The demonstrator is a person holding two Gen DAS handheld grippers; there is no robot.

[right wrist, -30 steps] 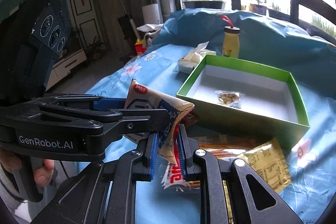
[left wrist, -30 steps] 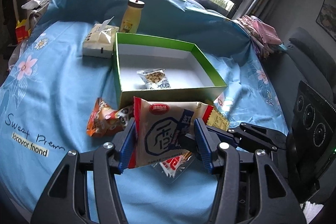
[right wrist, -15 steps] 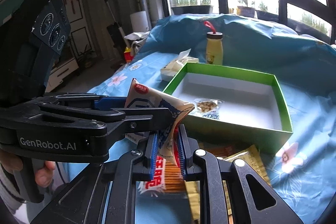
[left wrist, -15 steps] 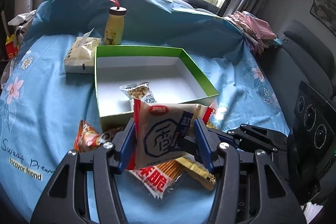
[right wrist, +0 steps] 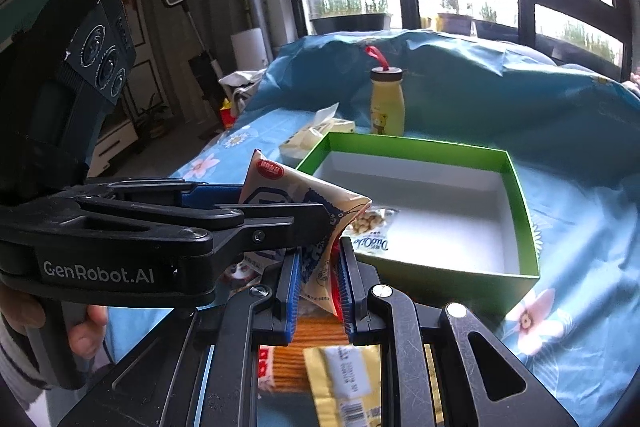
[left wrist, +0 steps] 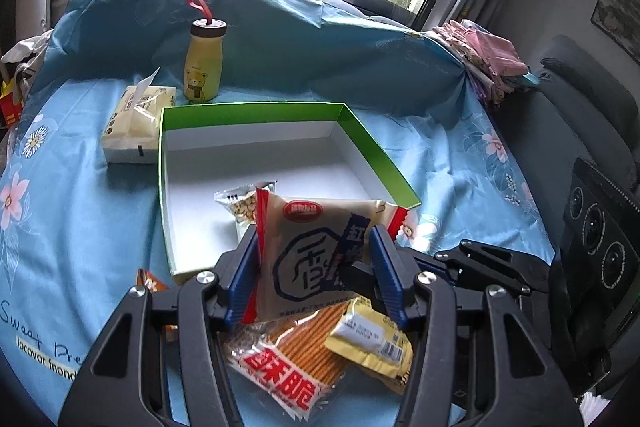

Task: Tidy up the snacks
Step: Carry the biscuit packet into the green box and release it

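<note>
Both grippers clamp one beige snack packet (left wrist: 308,259) just above the near edge of the green box (left wrist: 384,163): the left gripper (left wrist: 314,275) half-open across its width, the right gripper (right wrist: 318,291) nearly closed on its thin end. A peanut packet (left wrist: 240,205) lies inside the box. Below the grippers lie a biscuit-stick bag (left wrist: 296,359) and a yellow sachet (left wrist: 372,337); a tissue pack (left wrist: 134,125) and a yellow bear bottle (left wrist: 203,67) stand beyond the box.

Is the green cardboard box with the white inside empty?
No. The green cardboard box holds one small clear peanut packet on its white floor; the rest is bare.
</note>
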